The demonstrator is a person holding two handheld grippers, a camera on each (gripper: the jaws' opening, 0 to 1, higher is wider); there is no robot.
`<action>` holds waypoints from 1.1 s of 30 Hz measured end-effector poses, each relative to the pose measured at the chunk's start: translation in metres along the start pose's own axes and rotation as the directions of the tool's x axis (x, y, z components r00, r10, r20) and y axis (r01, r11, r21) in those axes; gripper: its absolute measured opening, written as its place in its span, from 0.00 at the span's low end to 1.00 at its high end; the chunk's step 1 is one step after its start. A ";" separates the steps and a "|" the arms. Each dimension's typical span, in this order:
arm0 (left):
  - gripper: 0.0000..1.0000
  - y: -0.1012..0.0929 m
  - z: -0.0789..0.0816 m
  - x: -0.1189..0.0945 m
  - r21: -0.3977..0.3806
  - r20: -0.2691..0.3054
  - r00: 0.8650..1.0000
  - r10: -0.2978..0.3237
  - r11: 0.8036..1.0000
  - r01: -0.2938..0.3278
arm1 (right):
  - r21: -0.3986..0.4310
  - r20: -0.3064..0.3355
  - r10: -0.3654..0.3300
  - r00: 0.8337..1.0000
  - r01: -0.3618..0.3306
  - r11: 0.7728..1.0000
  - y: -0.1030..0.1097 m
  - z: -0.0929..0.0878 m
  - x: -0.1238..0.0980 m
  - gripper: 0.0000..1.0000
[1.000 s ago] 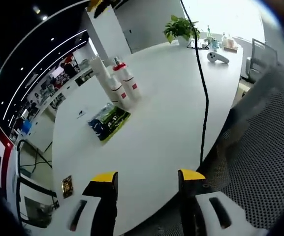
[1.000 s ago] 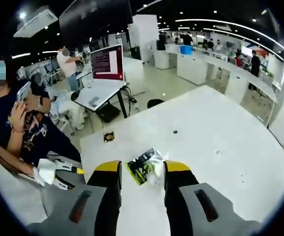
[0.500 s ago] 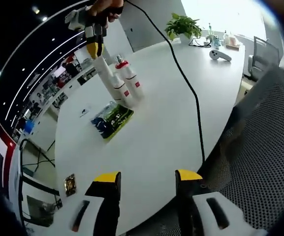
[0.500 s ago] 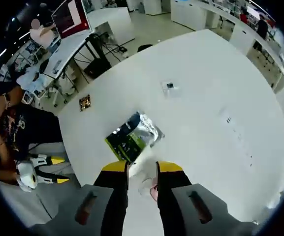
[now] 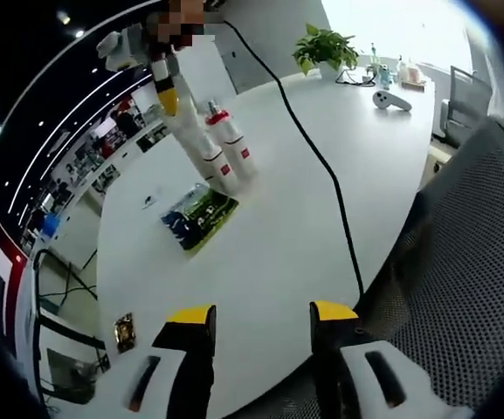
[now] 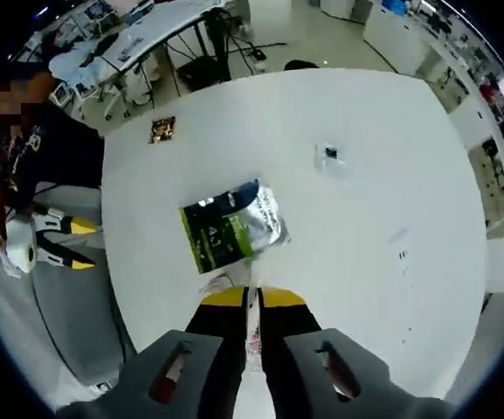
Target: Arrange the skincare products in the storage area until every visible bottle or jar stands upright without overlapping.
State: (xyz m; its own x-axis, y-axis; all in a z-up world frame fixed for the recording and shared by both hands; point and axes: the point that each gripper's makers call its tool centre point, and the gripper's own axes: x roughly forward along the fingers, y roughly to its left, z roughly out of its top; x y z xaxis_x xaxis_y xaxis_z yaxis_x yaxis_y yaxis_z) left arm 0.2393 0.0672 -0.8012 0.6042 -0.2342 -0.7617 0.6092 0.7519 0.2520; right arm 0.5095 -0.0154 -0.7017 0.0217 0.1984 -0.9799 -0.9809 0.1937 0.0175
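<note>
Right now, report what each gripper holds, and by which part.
The right gripper is shut on a white bottle, gripped at its top. The left gripper is open, holding nothing.

left tongs (image 5: pixel 260 316): jaws apart | right tongs (image 6: pixel 252 297): jaws nearly closed

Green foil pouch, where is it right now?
In the left gripper view the green foil pouch lies flat on the white table, just before the red-labelled white bottles.
</note>
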 end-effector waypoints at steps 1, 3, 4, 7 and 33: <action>0.45 -0.001 -0.001 0.001 0.012 -0.005 1.000 -0.005 1.000 0.005 | -0.015 -0.018 -0.010 1.000 0.010 1.000 0.002 -0.003 -0.001 0.03; 0.45 -0.002 0.000 0.000 0.017 -0.007 1.000 -0.005 1.000 0.005 | -0.103 -0.016 -0.016 1.000 0.014 0.995 -0.005 -0.001 -0.002 0.02; 0.45 -0.001 0.000 0.000 0.016 -0.005 1.000 -0.004 1.000 0.004 | -0.129 -0.021 -0.010 1.000 0.008 0.992 -0.004 -0.001 -0.002 0.01; 0.45 -0.001 0.000 -0.001 0.005 -0.005 1.000 -0.005 1.000 0.005 | -0.184 -0.037 -0.023 0.999 0.015 0.983 -0.012 0.002 0.001 0.00; 0.45 -0.001 -0.001 -0.001 0.025 -0.008 1.000 -0.003 1.000 0.004 | -0.140 -0.013 0.024 1.000 -0.025 0.990 -0.004 0.000 -0.006 0.11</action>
State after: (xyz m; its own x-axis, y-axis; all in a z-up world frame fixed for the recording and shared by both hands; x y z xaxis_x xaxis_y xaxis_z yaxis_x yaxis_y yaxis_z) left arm 0.2377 0.0674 -0.8015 0.5978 -0.2316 -0.7675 0.6239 0.7356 0.2640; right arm 0.5131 -0.0174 -0.6955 -0.0042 0.1909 -0.9816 -0.9986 0.0519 0.0143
